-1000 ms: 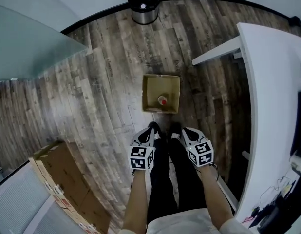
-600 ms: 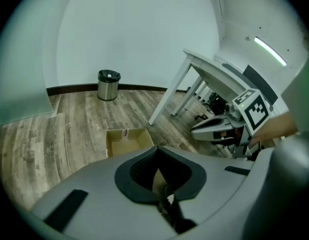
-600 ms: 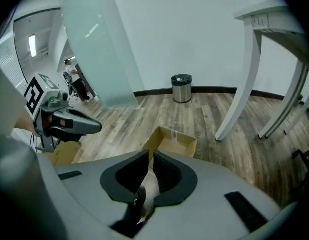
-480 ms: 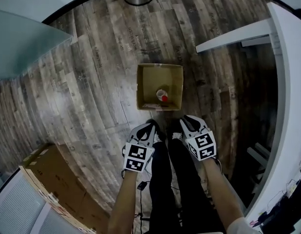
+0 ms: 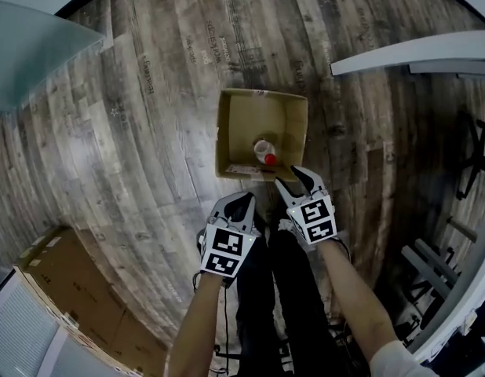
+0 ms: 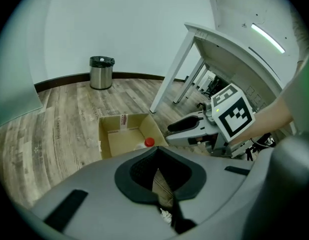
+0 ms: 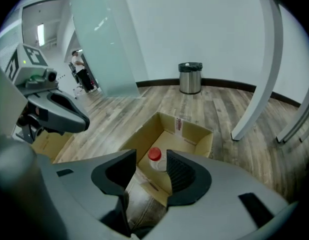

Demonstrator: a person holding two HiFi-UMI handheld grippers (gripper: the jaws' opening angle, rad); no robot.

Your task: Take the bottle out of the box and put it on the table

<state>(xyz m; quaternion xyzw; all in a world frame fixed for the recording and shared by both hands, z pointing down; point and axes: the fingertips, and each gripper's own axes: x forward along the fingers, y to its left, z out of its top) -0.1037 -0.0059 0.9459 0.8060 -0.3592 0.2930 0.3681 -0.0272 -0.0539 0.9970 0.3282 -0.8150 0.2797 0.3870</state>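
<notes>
Right gripper (image 5: 289, 179) is held over the near edge of a cardboard box (image 5: 224, 132), tilted downward, and its jaws have just been opening: they are now spread apart with nothing gripped. Through the gap between them, in the right gripper view, the bottle (image 5: 264, 149) is seen lower down inside the box, not between the pads themselves. The left gripper (image 5: 242, 203) is held just beside it, short of the box, over the wooden floor (image 5: 148, 132); its jaws are pressed together at the tips and nothing is pinched.

The bottle is stood upright in the box, red cap upward, close to the middle of the near edge; whether that wall is touched cannot be made out. The box is open at the top and is set on the floor just ahead of the person's legs (image 5: 266, 289). A white table (image 5: 407, 53) is seen to the right of the box, well apart from it. A larger cardboard carton (image 5: 62, 281) lies at the lower left.
</notes>
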